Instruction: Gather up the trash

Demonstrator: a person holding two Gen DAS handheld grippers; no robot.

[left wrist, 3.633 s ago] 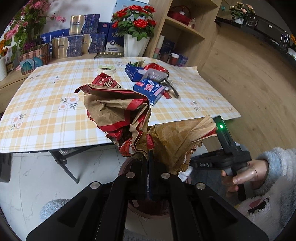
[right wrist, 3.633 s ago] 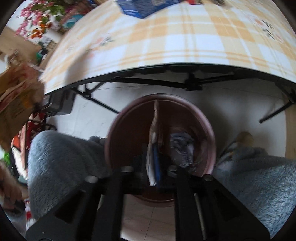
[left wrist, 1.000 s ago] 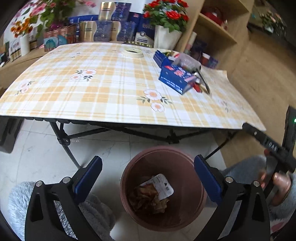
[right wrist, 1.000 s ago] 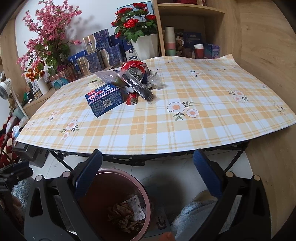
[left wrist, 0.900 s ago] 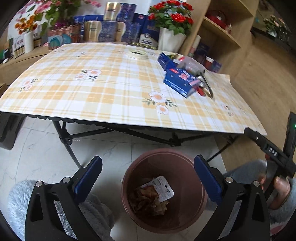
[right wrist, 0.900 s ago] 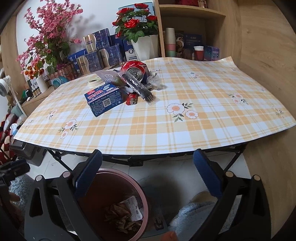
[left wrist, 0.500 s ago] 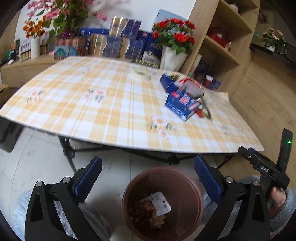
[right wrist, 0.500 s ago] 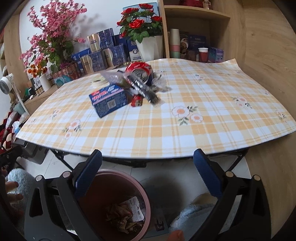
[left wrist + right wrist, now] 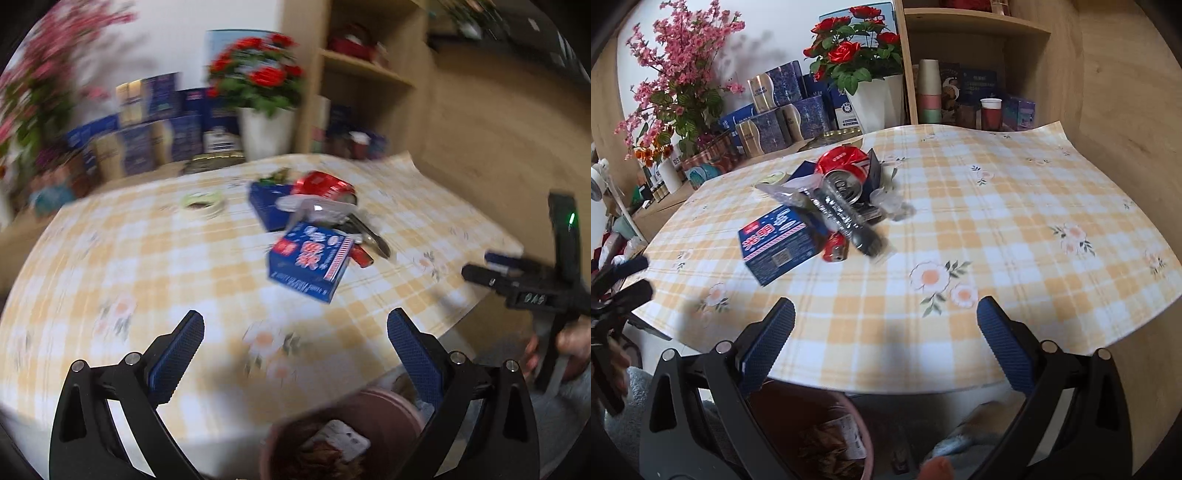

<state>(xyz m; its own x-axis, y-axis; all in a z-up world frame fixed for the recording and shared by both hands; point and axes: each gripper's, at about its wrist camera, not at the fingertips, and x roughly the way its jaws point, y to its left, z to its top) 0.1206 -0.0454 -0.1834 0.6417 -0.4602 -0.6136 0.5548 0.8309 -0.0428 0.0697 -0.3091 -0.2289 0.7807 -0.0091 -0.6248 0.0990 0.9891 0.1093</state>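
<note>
On the yellow-checked flowered table (image 9: 1015, 229), near its middle: remaining trash heaped together — blue printed cardboard box (image 9: 779, 243), crushed red drink can (image 9: 844, 170), dark crinkled plastic wrapper (image 9: 846, 218), small red can (image 9: 834, 249). Below the near table edge: brown round waste bin (image 9: 812, 435), holding crumpled paper already, positioned for short drops. Left hand-held gripper (image 9: 295, 354) and right hand-held gripper (image 9: 886, 343): jaws spread wide, empty, aimed at the heap, likely ready for the next pickup. Left view blurred.

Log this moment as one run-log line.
left tool: open, empty | right tool: open, empty | bin: paper inside | table: box, can remain
</note>
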